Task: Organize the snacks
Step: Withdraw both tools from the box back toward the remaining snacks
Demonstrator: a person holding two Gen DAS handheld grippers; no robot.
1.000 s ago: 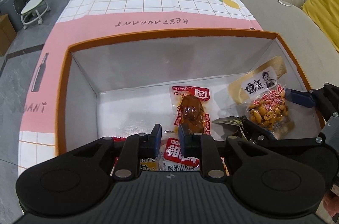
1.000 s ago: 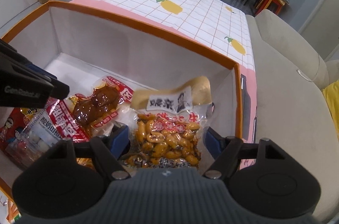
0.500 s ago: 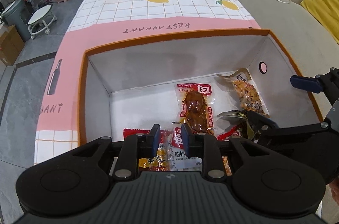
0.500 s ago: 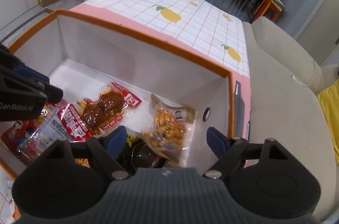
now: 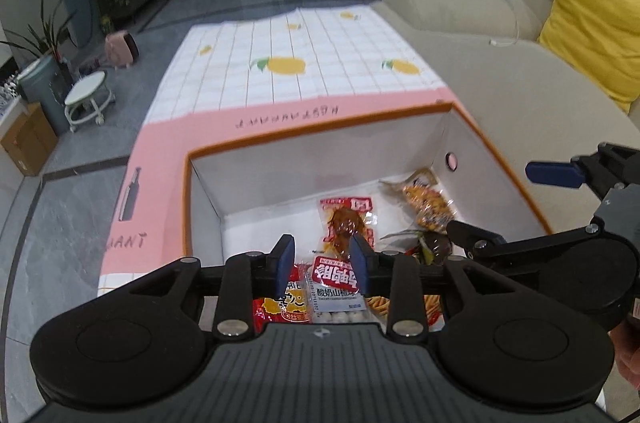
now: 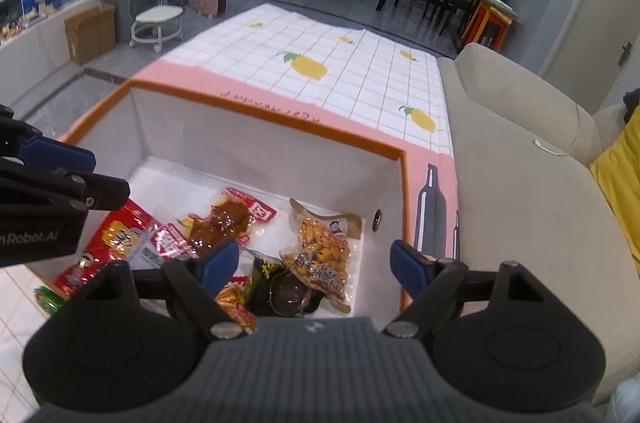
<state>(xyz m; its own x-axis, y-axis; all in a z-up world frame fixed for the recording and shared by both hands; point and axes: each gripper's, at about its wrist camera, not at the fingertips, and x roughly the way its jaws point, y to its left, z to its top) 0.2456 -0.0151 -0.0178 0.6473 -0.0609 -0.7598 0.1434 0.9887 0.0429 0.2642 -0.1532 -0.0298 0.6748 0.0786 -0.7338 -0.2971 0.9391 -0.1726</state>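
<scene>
Both grippers have lifted away from the box since the earlier pictures, and the peanut packet that sat between the right fingers then now lies on the box floor.

From the left wrist, the left gripper [image 5: 321, 261] hangs above the near end of the orange-rimmed box [image 5: 320, 133]. Its jaws have just been opening and stand a little apart, with nothing between them. Below lie a red-and-white candy packet [image 5: 335, 285], a brown meat packet [image 5: 347, 223] and the peanut packet [image 5: 428, 205] near the right wall. The right gripper [image 5: 508, 207] reaches in from the right.

From the right wrist, the right gripper [image 6: 314, 265] is spread wide and empty above the box [image 6: 280, 115]. The peanut packet [image 6: 324, 255] leans on a dark packet [image 6: 280, 291]; the meat packet [image 6: 224, 221] lies to their left. The box stands on a lemon-print tablecloth [image 6: 320, 63] beside a beige sofa [image 6: 520, 183].
</scene>
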